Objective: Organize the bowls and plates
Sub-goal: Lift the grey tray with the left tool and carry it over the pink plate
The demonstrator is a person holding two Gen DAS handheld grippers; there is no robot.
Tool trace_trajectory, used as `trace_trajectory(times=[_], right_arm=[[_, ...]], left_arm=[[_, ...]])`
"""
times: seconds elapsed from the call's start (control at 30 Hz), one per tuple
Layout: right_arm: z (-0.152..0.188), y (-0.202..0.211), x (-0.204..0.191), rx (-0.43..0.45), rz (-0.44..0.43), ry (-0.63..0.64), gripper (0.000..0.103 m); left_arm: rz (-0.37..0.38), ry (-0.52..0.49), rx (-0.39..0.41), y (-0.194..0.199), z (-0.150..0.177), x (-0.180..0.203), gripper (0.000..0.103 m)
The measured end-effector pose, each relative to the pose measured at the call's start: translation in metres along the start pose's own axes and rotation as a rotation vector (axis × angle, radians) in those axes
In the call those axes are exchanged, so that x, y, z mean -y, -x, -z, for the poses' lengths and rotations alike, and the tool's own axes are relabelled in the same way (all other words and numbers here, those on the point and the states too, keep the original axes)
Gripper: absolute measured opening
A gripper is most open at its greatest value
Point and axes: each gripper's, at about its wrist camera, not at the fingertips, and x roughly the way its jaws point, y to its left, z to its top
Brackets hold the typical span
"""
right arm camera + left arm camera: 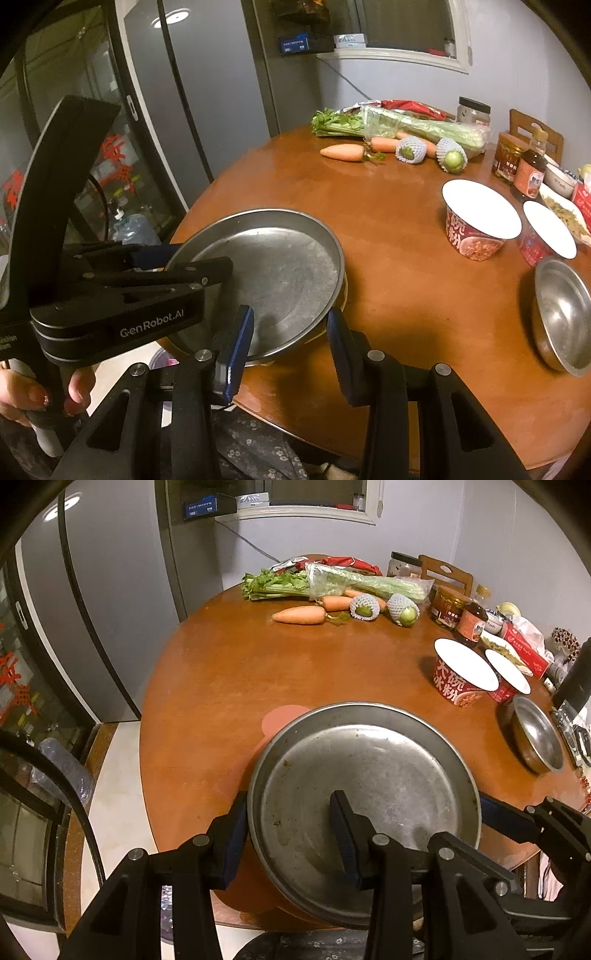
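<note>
Steel bowl (563, 314) beside noodle cups (480, 221)

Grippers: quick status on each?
Left gripper: shut on the metal pan's rim.
Right gripper: shut on the pan's opposite rim.

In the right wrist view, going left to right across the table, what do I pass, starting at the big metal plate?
Metal plate → large red cup bowl → smaller red cup bowl → steel bowl at the right edge.
</note>
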Motion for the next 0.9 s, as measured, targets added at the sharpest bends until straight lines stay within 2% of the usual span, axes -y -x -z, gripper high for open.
trace_trajectory(times=[0.63,0.9], right_arm=[[-0.0039,-0.0048,0.0004,-0.008,-0.003,-0.003,0.043],[-0.004,-0.0075,-0.0016,-0.016,-0.005,0.01,0.043]], left_arm=[[0.002,0.015,-0.03,-0.0062,0.0003,-0.0044,0.046],[0.016,0.028,-0.028,-0.0049,-0.0013,-0.008,0.051]])
